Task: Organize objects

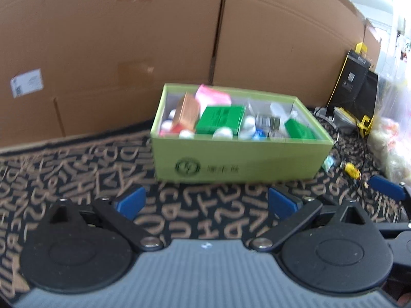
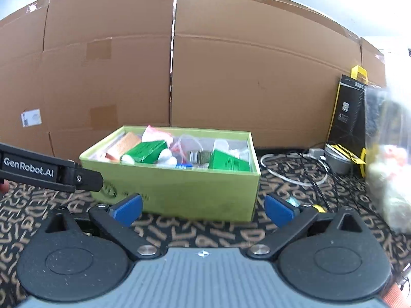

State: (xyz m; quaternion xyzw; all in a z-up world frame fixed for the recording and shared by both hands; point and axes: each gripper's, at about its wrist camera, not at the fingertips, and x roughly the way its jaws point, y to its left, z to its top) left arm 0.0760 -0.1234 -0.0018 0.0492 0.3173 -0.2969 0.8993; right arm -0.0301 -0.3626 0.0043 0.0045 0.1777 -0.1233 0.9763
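The green box (image 2: 179, 179) sits on the letter-patterned cloth (image 2: 205, 236) straight ahead of both claws, on their far side, with its long axis running left to right and its back close to the cardboard wall (image 2: 231, 64). It is already crowded with small packs, among them a green carton (image 2: 146, 151), and with bottles. The right gripper (image 2: 203, 209) appears the nearer of the 2: its blue fingertips (image 2: 128, 209) sit just short of the box's near wall, while the left gripper (image 1: 205, 202) hangs a little farther back (judging by the wider strip of cloth before it). Both claws are spread wide and released, holding and touching nothing. A few small items lie on the cloth just right of the box, including a yellow piece (image 1: 352, 170).
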